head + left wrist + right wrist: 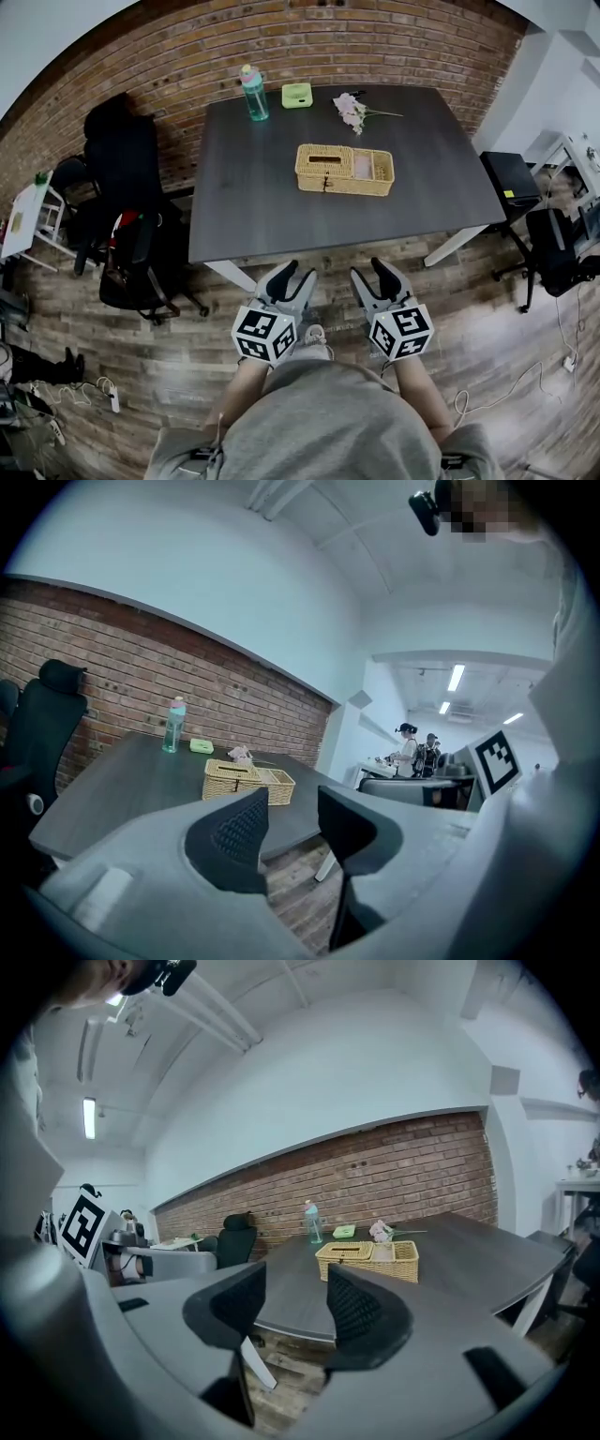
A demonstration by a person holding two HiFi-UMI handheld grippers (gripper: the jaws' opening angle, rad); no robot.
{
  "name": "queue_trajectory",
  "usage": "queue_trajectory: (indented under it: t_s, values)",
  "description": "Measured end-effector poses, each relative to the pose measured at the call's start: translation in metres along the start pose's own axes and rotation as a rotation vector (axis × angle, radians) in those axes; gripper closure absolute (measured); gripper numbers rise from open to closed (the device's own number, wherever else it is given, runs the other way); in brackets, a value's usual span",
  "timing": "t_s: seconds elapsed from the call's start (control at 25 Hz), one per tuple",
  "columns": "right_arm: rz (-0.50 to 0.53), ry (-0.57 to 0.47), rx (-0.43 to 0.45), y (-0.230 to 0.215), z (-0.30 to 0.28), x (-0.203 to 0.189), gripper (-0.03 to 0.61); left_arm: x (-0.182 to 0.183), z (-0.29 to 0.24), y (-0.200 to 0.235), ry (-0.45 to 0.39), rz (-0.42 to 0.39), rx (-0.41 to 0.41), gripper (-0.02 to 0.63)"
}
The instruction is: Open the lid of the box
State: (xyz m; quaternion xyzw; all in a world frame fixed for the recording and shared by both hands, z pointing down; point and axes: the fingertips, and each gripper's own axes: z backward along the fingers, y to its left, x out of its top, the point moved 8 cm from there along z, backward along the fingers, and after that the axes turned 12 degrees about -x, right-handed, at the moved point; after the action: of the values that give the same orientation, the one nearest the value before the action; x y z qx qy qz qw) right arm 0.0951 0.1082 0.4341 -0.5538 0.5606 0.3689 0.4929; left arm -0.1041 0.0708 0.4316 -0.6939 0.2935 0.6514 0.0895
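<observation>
We hold the left gripper point(300, 274) and right gripper point(370, 270) short of the table point(253, 187), both with jaws spread and empty; the box point(344, 170) lies at twelve o'clock

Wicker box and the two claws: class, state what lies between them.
Head view: only bare tabletop and wood floor separate the wicker box from the left claw and right claw.

In the left gripper view the box point(248, 778) stands ahead of the left gripper point(292, 799), and one jaw tip hides part of its lower edge. The right gripper point(295, 1274) covers the box's near lower corner in its own view. What lies inside the box I cannot tell. Two people point(406, 750) far right of the left gripper are too small to describe.
</observation>
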Motion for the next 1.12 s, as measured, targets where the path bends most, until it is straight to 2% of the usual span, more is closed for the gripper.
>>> queue_trajectory:
  t_s: [0.36,0.6,1.12]
  values:
    - [0.007,-0.004,-0.063,-0.011,-0.065,0.020,0.319,0.020,-0.040,0.060,0.010,0.003,-0.041,0.405]
    - [0.003,-0.005,-0.084,-0.019,-0.099,0.026,0.293,0.028,-0.058,0.093,0.000,0.005,-0.037,0.380]
    - [0.018,-0.001,-0.119,-0.019,-0.150,0.033,0.281,0.035,-0.076,0.138,-0.006,0.025,-0.033,0.356]
